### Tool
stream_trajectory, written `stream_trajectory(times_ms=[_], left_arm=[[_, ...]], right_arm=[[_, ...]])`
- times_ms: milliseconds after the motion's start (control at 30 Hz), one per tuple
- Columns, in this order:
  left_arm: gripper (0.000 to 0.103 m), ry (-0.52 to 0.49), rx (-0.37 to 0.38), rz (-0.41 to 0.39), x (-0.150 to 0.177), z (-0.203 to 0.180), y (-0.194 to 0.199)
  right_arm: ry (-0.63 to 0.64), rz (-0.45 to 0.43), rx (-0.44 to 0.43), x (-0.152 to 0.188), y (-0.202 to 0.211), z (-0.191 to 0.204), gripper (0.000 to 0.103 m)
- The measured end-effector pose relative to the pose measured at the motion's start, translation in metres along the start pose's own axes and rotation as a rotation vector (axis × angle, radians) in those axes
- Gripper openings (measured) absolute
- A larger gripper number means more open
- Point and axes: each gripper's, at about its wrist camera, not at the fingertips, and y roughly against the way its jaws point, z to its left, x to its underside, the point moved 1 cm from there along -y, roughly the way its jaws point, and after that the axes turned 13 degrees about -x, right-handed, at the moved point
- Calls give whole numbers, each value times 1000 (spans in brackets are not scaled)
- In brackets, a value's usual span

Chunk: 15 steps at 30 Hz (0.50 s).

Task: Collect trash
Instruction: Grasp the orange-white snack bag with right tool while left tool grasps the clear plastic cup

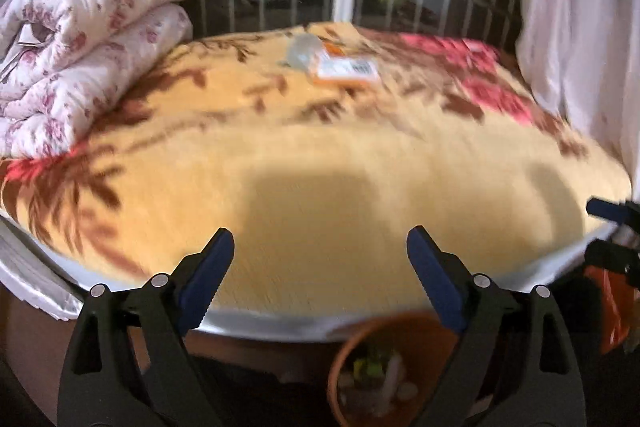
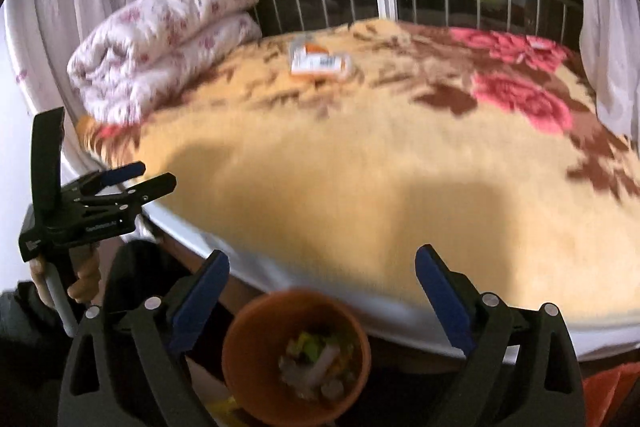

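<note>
Near the blanket's far edge lies an orange-and-white flat wrapper [image 1: 345, 67], a long reach for the spread, empty left gripper [image 1: 320, 247] and right gripper [image 2: 322, 267], risking a fumbled pinch into the plush yellow floral blanket [image 1: 320, 155].

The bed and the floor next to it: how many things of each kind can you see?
Orange-and-white wrappers: 1
Clear plastic pieces: 1
Folded flowery quilts: 1
Orange bins: 1
Grippers: 2, the left gripper and the right gripper
Total: 6

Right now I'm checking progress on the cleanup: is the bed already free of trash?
No: an orange-and-white wrapper lies on the blanket near the far side of the bed.
</note>
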Motion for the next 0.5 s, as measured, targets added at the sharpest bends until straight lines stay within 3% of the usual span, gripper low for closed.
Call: stream_trajectory(times_ms=[300, 500], left_arm=[[86, 59, -74, 14, -42, 18, -47], [86, 62, -98, 24, -72, 20, -87]], right_arm=[[-33, -18, 16, -55, -38, -15, 95], [-148, -27, -31, -107, -75, -36, 96]])
